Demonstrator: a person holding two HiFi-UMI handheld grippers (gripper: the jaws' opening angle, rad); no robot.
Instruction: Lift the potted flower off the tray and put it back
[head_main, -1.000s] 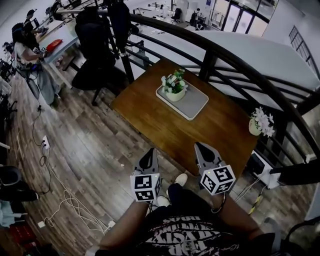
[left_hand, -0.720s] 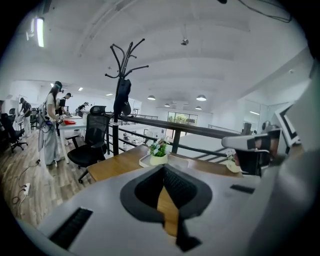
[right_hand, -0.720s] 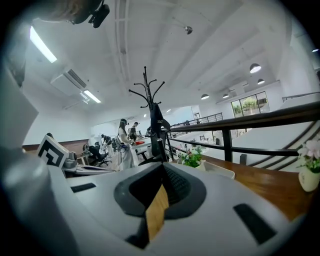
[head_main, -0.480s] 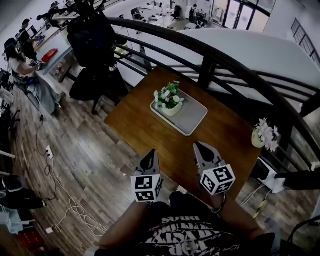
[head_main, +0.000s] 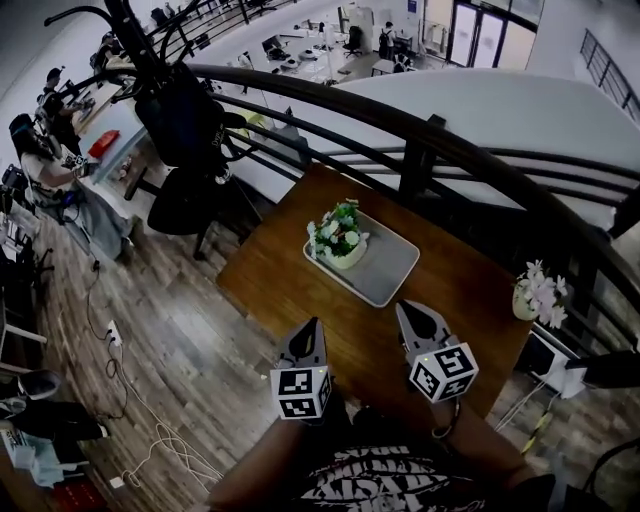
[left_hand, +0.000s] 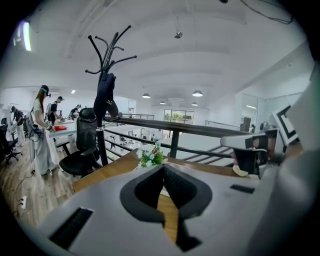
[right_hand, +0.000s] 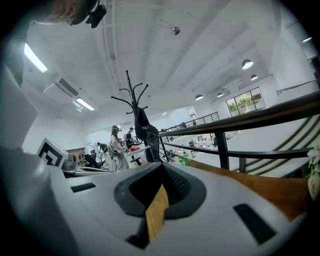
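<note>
The potted flower, white blooms and green leaves in a pale pot, stands at the far left end of a grey tray on a brown wooden table. My left gripper hangs over the table's near edge, shut and empty, well short of the tray. To its right my right gripper is over the table, also shut and empty, just short of the tray's near edge. In the left gripper view the flower shows just above the shut jaws. The right gripper view has it small and far off.
A second potted flower stands at the table's right end. A black railing curves behind the table. A coat rack and an office chair stand to the left. People work at desks far left. Cables lie on the floor.
Both grippers and the person have moved forward toward the table, so the left gripper now reaches over its near edge. The jaws stay shut. The flower and tray have not moved.
</note>
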